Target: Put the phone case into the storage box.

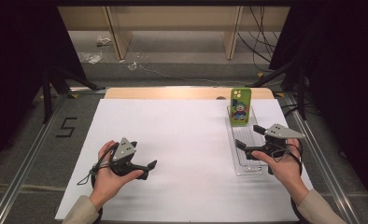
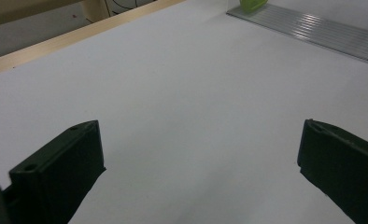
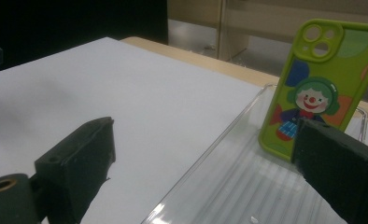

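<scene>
A green phone case (image 1: 241, 106) printed with a clown stands upright at the far end of a clear ridged tray (image 1: 243, 168) on the right of the white sheet (image 1: 182, 135). My right gripper (image 1: 249, 136) is open above the tray's near half, jaws pointing toward the case. In the right gripper view the case (image 3: 324, 79) rises just beyond the right jaw, with the tray (image 3: 229, 186) below and the gripper (image 3: 205, 130) holding nothing. My left gripper (image 1: 144, 156) is open over the bare sheet at the near left. Its view (image 2: 200, 128) has the tray (image 2: 313, 30) far off.
A wooden table edge (image 1: 173, 92) runs along the back of the sheet. A "5" (image 1: 66, 127) is marked on the grey surface at the left. Metal rails (image 1: 30, 154) frame both sides. Loose cables (image 1: 261, 42) lie on the floor behind the table.
</scene>
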Motion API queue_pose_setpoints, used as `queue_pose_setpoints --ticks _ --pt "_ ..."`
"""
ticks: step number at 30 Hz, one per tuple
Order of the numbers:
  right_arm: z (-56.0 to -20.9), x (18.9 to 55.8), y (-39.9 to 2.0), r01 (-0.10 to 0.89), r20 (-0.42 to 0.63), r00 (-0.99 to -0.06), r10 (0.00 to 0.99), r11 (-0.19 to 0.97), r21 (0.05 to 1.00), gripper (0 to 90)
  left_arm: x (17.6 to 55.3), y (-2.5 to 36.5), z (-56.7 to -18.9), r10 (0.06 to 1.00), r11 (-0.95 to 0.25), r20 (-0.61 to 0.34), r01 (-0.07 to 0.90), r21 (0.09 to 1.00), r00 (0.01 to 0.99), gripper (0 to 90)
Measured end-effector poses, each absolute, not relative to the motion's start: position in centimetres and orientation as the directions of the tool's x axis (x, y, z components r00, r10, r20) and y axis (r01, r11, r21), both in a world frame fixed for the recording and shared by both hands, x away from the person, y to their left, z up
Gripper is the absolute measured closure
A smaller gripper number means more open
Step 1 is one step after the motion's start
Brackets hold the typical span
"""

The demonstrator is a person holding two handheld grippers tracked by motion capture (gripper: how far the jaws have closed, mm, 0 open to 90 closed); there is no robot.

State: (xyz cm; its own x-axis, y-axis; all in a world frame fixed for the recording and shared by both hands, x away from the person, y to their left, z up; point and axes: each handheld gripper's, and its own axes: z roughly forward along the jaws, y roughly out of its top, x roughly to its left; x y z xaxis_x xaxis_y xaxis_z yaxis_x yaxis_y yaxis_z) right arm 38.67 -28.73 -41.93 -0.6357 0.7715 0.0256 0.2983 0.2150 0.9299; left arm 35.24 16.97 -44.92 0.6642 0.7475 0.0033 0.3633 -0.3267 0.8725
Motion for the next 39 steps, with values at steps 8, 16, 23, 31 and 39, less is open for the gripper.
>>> queue_pose_setpoints --ticks 8,16,23,31,39 --pt "-42.2 38.4 -29.0 0.303 0.027 -0.632 0.775 0.215 0.928 7.5 35.2 17.0 -44.9 0.748 -0.326 0.003 0.364 0.873 0.664 0.0" --pt "-42.4 38.2 -29.2 0.301 0.024 -0.631 0.775 0.216 0.929 7.5 35.2 17.0 -44.9 0.749 -0.325 0.003 0.364 0.873 0.663 0.0" --pt "-42.6 38.0 -29.4 0.302 0.028 -0.631 0.775 0.212 0.929 7.5 35.3 17.0 -44.9 0.748 -0.326 0.002 0.364 0.873 0.664 0.0" --pt "-42.6 37.7 -29.4 0.296 0.024 -0.635 0.772 0.214 0.931 7.5 35.3 17.0 -44.9 0.748 -0.327 0.003 0.363 0.873 0.664 0.0" --pt "-42.7 37.6 -29.3 0.298 0.025 -0.637 0.771 0.216 0.930 7.5 35.3 17.0 -45.0 0.748 -0.326 0.003 0.364 0.872 0.664 0.0"
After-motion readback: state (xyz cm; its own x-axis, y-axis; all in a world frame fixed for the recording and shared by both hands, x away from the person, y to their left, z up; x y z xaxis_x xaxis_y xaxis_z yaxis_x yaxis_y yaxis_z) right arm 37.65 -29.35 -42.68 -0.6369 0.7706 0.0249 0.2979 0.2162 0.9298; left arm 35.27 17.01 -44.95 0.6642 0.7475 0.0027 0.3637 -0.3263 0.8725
